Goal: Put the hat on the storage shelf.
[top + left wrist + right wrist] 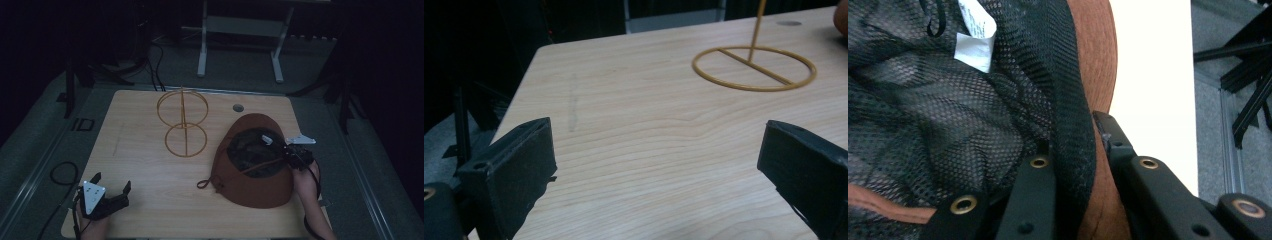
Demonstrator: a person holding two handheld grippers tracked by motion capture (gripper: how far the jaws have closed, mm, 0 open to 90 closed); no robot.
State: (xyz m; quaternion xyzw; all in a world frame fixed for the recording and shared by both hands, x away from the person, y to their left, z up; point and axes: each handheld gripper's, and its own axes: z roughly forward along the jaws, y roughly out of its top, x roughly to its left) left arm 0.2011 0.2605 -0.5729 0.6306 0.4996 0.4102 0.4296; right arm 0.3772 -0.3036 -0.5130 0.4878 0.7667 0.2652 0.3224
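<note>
Hat: the brown hat (260,175) is lying upside down on the right half of the table (145,165), with its black mesh lining (948,115) and a white label (975,42) facing up.
Right gripper: the right gripper (291,156) is closing its jaws on the hat's edge; in the right gripper view the black inner band (1073,150) and the brown brim are sitting pinched between them.
Left gripper: the left gripper (111,184) is resting near the front left corner of the table, jaws standing wide apart and holding nothing.
Stand: the gold wire stand (184,122) is standing upright in the middle of the table, well apart from the hat; its base ring (754,68) is showing ahead of the left gripper.
Cord: a brown chin cord (235,175) is trailing from the hat toward the table centre.
Likely work: the hat is probably going onto the stand.
Risk, grip: the jaws are gripping only one thin edge, so the soft hat may sag or slip out when lifted.
Risk, stand: the stand looks light; the hanging brim or the cord catching on it may tip it over.
Risk, left side: the left gripper is far away and cannot steady the stand quickly.
</note>
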